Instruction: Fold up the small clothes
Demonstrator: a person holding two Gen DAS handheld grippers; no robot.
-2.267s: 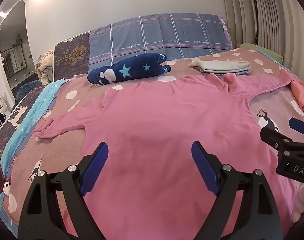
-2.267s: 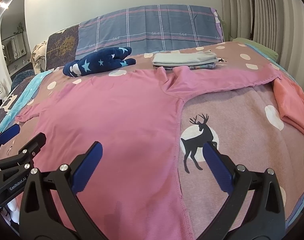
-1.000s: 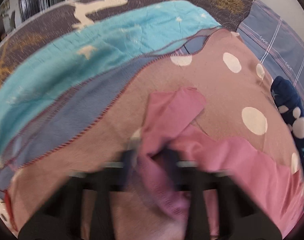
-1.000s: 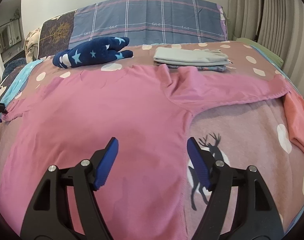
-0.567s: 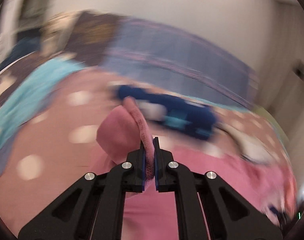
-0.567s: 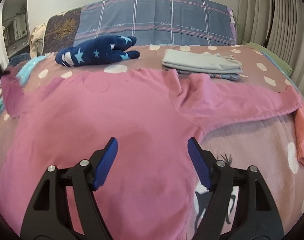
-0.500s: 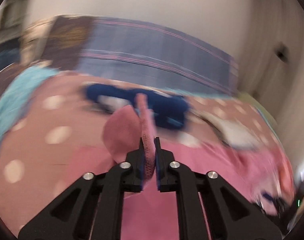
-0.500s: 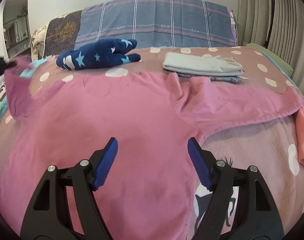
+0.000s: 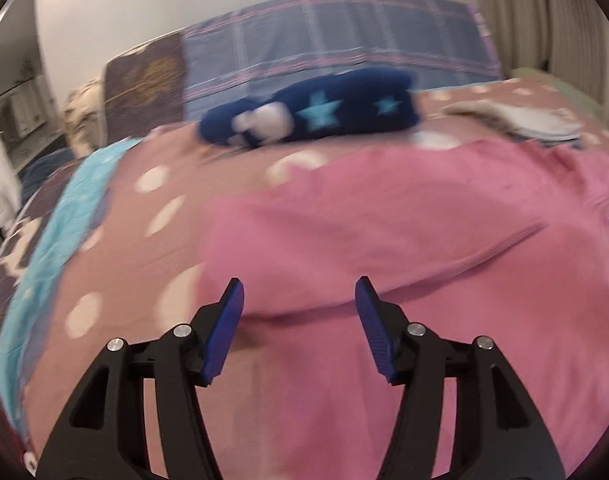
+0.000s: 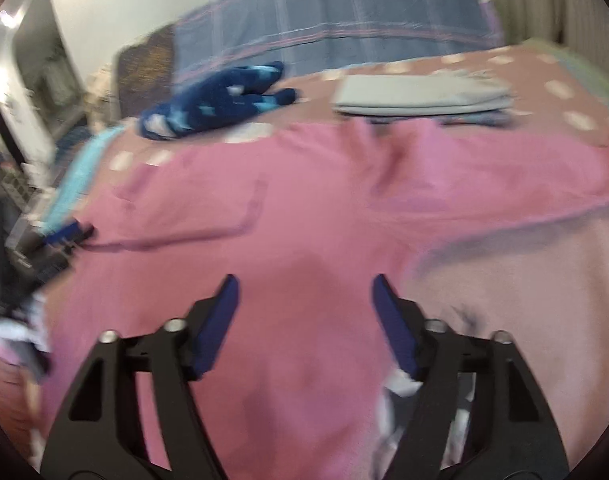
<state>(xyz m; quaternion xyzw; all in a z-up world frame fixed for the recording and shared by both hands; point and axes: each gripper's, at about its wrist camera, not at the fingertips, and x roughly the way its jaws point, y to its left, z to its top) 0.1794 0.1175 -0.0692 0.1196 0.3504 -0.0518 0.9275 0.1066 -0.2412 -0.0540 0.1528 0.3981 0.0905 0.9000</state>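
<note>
Hovering both tongs over the pink shirt [image 9: 404, 240], left tongs [image 9: 298, 320] just spreading, empty; right tongs [image 10: 304, 316] narrowing, empty; I reckon the folded-in sleeve [image 10: 192, 208] may slip back.

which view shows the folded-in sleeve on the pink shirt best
The right wrist view. There the folded sleeve lies across the pink shirt with its cuff end and lower edge traceable, though blurred. The left wrist view shows only its near fold edge as a ridge running toward the right; the cuff is not clear.

Bed [image 9: 116, 264] under pink shirt [image 9: 384, 240]
</note>
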